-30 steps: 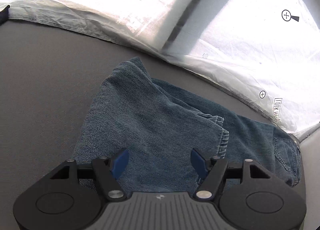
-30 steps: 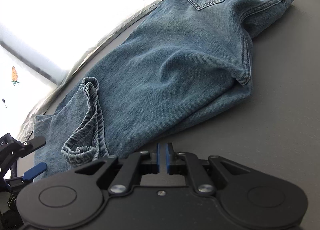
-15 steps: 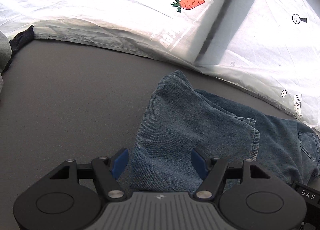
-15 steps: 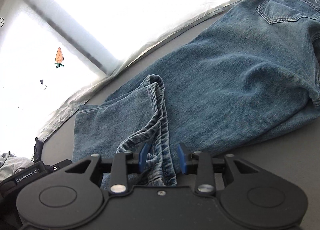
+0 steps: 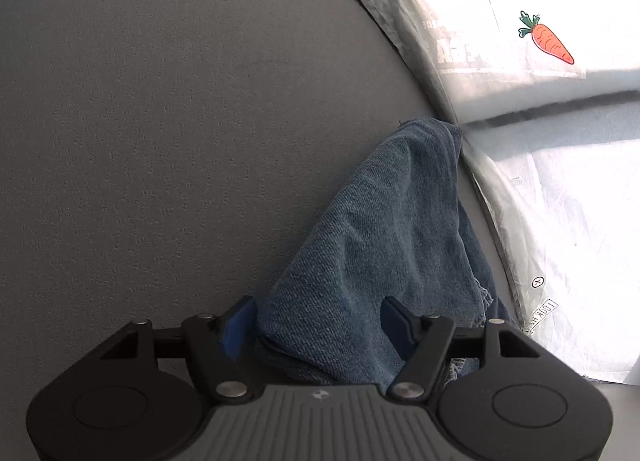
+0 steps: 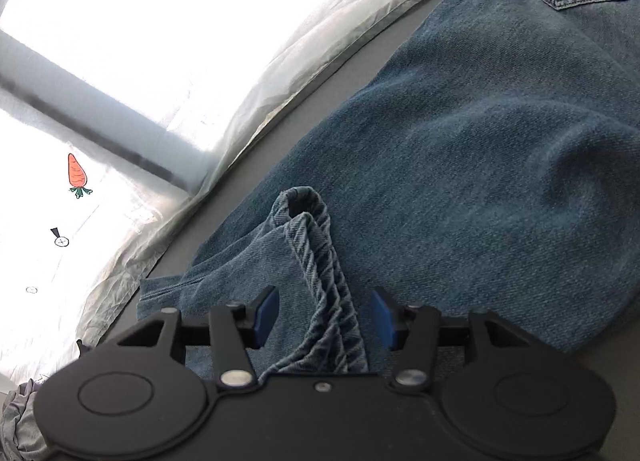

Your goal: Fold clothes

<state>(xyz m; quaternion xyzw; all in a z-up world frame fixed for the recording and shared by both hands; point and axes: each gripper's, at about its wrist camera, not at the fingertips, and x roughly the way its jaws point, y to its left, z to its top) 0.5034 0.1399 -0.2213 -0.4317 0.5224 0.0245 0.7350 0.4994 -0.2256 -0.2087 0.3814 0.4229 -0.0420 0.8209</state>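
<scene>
Both grippers are lining up on the hem end of the blue denim jeans (image 6: 460, 165) near the grey table's (image 5: 160, 121) far edge: left gripper (image 5: 316, 327) jaws spread around the cloth, right gripper (image 6: 325, 319) jaws opening around the bunched hem, so next they probably need to pinch before folding.

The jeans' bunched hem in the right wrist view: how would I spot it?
Find the grey table with the jeans spread across it. At their near end, a leg cuff stands up in a ropey, twisted ridge, the hem. Everything around it lies flat; it alone is rumpled.

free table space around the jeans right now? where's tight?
Free: the grey table beside the jeans, away from the white sheet. Tight: the narrow grey strip between jeans and sheet, and the hem end, where both grippers straddle denim.
</scene>
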